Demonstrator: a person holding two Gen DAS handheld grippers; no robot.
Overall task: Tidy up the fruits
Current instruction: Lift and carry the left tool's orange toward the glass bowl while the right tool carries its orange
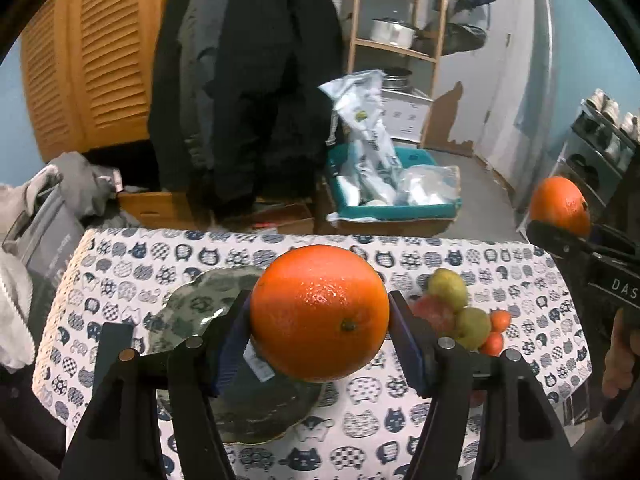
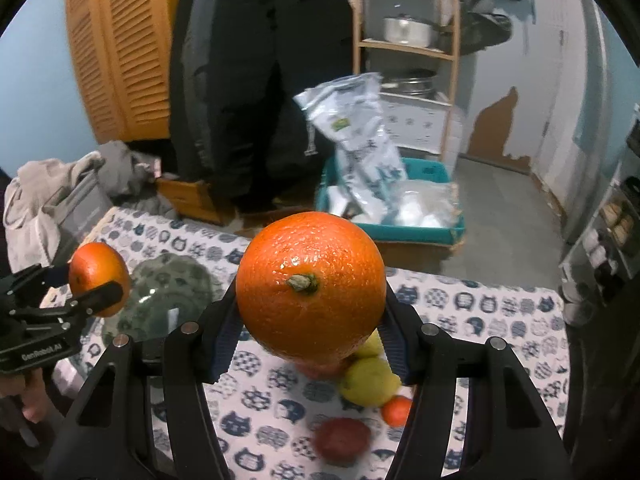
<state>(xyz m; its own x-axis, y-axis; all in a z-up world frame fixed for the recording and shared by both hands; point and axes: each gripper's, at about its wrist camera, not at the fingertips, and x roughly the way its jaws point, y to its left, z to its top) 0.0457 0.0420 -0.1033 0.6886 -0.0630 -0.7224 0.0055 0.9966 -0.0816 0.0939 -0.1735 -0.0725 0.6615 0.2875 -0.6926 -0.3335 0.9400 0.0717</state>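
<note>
Two oranges aloft | left gripper [image 1: 320, 320] clamps orange [image 1: 319, 313] above plate [image 1: 192, 304] | right gripper [image 2: 310, 312] clamps second orange [image 2: 310, 286], right of plate, over fruit pile [image 2: 372, 380]

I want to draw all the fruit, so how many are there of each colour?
Big oranges, both held up: 2
Small orange fruits: 2
Yellow-green fruits: 2
Red fruits: 2
Total: 8
</note>
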